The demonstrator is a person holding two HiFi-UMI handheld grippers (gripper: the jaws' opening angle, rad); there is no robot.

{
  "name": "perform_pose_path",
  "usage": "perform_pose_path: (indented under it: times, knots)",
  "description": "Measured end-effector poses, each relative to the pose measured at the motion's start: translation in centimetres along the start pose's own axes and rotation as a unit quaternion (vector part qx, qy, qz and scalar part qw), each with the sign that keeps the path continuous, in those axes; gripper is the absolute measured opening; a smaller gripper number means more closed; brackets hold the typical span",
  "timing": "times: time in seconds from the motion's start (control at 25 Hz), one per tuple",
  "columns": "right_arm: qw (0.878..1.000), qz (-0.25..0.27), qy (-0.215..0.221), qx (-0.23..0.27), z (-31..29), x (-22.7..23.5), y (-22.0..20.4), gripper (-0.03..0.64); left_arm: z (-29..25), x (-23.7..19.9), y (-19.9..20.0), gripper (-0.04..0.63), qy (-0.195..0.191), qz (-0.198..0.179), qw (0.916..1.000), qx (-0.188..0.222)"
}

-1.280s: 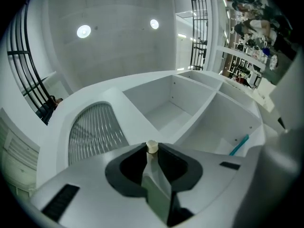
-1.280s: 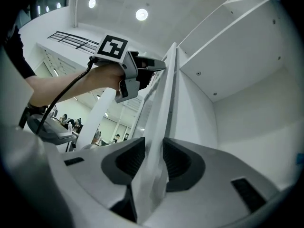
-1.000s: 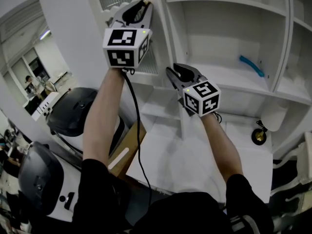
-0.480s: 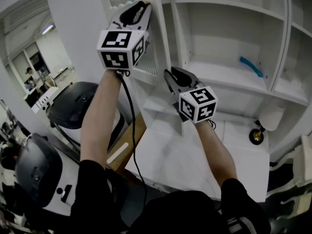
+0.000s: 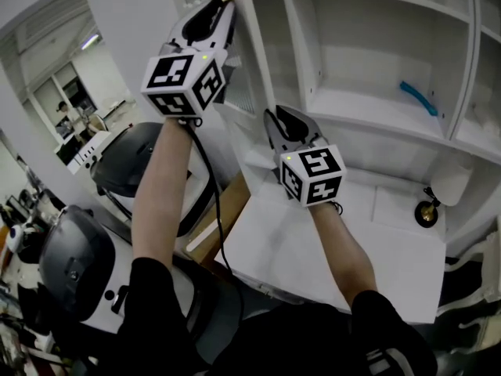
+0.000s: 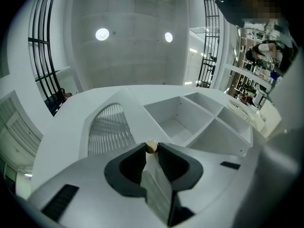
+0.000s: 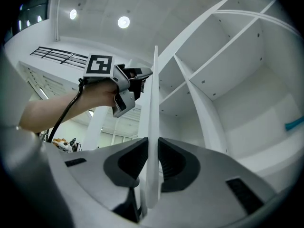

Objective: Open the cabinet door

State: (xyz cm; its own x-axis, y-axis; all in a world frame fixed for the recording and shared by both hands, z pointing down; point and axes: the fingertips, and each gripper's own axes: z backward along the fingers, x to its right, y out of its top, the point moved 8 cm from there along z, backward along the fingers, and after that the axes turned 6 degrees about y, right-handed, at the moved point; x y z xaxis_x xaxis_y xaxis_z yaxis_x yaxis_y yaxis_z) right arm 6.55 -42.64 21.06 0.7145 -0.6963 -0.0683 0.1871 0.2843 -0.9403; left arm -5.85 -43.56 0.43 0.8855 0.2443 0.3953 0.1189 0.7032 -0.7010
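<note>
The white cabinet door [image 5: 244,92], with a ribbed arched pane [image 6: 110,129], stands swung out from the open shelves [image 5: 368,108]. My left gripper [image 5: 225,4] is high on the door with the small beige knob [image 6: 151,147] between its jaws; the jaws are opening slightly, and the tips still touch the knob. My right gripper [image 5: 272,117], lower down, has the door's thin front edge [image 7: 153,122] between its jaws, which are closing on it. The right gripper view also shows the left gripper [image 7: 148,73] at the door's top.
A blue object [image 5: 423,99] lies on a middle shelf. A small black and gold item [image 5: 427,212] stands on the white counter [image 5: 313,249]. A cardboard box [image 5: 223,210] and black-and-white machines [image 5: 125,171] sit left of the counter.
Both grippers have moved left together with the door, which has swung further from the shelves. The right gripper's jaws have narrowed onto the door edge.
</note>
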Motion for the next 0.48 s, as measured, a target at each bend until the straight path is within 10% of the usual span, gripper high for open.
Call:
perform_pose_path:
  times: [0.48]
  knots:
    - [1.0,0.002,-0.028,0.004,-0.2,-3.2,0.2,0.077,2.1,-1.9,0.6,0.091,-0.024,0.005,0.9994,0.023]
